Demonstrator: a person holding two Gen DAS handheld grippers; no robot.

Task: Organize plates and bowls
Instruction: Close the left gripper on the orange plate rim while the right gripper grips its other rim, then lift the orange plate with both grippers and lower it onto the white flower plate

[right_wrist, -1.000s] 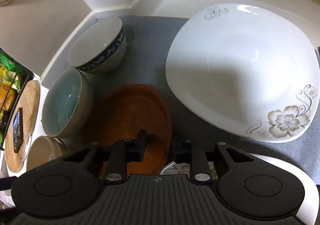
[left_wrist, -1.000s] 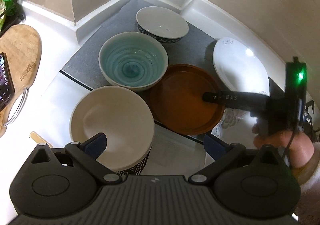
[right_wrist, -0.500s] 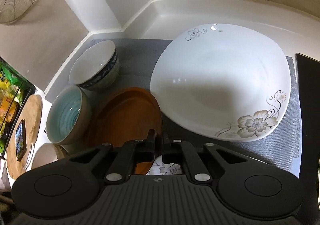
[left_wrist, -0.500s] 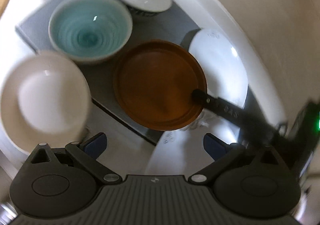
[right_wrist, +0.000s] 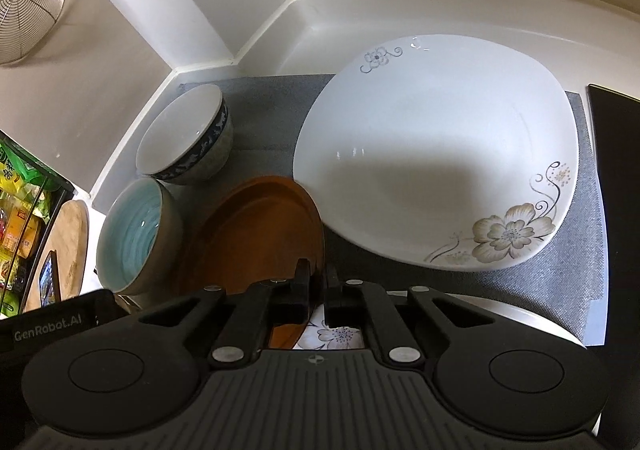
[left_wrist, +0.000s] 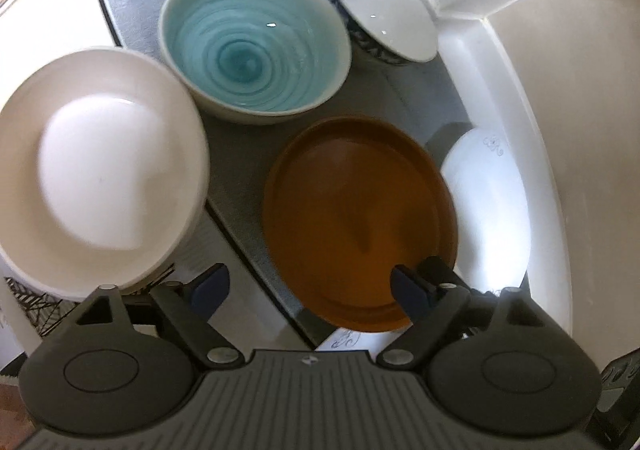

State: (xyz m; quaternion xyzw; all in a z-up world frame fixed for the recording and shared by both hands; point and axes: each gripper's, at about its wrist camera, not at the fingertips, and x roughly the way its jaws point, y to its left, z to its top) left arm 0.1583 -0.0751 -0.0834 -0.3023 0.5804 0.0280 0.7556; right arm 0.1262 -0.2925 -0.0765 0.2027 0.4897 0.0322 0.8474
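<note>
left gripper (left_wrist: 308,286) lower, jaws narrower

brown plate (left_wrist: 356,218) flat between teal bowl (left_wrist: 252,38), white plate (right_wrist: 436,150)

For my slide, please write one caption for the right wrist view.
Right claw shut on the brown plate rim, beside a white flowered plate and two bowls on a grey mat.

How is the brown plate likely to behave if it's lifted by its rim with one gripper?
The brown plate looks rigid with a low raised rim, so it should hold its shape. Its surface looks smooth, so pads may slip. The right gripper is pinching its near edge only, so the plate will probably droop away from the grip. It sits close to the white floral plate and could knock it.
</note>
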